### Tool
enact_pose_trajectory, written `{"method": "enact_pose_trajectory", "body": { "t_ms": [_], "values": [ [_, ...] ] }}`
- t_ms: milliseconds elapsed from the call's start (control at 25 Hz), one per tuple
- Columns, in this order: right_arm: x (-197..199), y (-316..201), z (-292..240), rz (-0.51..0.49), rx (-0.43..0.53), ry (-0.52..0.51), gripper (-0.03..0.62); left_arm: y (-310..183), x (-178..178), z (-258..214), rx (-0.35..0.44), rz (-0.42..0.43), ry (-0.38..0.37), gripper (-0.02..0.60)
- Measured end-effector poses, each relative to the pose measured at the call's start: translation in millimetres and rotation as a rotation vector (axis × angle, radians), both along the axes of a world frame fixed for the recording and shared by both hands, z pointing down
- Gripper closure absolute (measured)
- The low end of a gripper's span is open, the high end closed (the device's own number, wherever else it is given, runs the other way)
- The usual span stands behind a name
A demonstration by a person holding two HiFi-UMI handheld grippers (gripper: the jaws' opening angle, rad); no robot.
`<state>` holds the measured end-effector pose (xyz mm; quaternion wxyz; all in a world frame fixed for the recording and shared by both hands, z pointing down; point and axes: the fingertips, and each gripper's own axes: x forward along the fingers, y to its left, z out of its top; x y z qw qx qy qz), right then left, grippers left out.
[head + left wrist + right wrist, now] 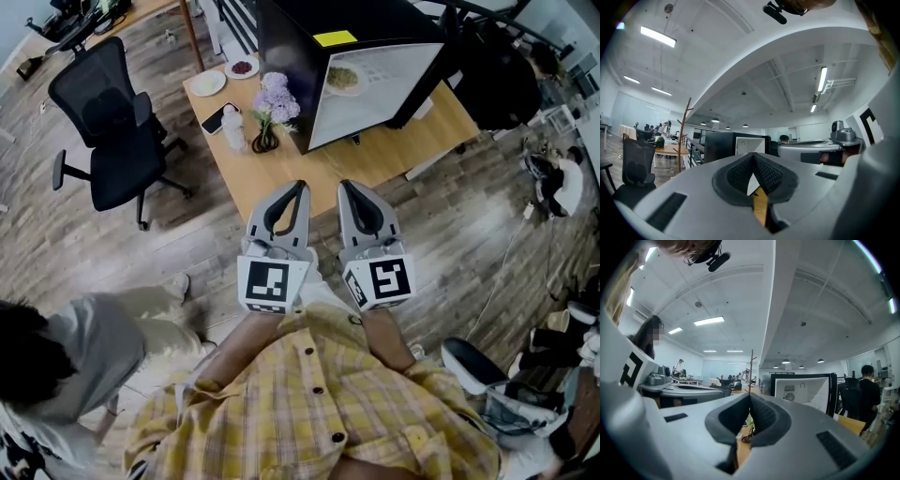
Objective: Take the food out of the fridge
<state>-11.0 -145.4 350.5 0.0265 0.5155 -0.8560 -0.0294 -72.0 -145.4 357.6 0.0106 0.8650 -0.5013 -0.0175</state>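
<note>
A black fridge (375, 56) stands on the wooden table (281, 169) with its white inside showing. A plate of food (342, 78) sits on a shelf in it. Both grippers are held level side by side over the floor, short of the table's near edge. My left gripper (301, 185) is shut with nothing in it, and so is my right gripper (343, 185). In the left gripper view the left gripper (753, 154) points at the fridge (733, 143). The right gripper (750, 397) in its own view has the fridge (801, 390) ahead to its right.
On the table stand a vase of purple flowers (275, 98), a bottle (233, 128), a phone (216, 118) and two plates (207, 82). A black office chair (112, 122) stands left of the table. A person (56, 347) is at the lower left.
</note>
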Motion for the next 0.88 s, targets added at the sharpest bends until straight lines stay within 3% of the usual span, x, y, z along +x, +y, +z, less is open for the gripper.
{"method": "enact_pose_trajectory", "body": {
  "t_ms": [600, 880],
  "values": [
    [38.6, -100.0, 12.9, -0.005, -0.055, -0.03, 0.586, -94.0, 43.4, 10.7, -0.025, 0.015, -0.02, 0.574],
    [57.9, -136.7, 26.0, -0.018, -0.124, -0.111, 0.586, -121.0, 55.1, 15.4, -0.039, -0.005, -0.029, 0.574]
  ]
}}
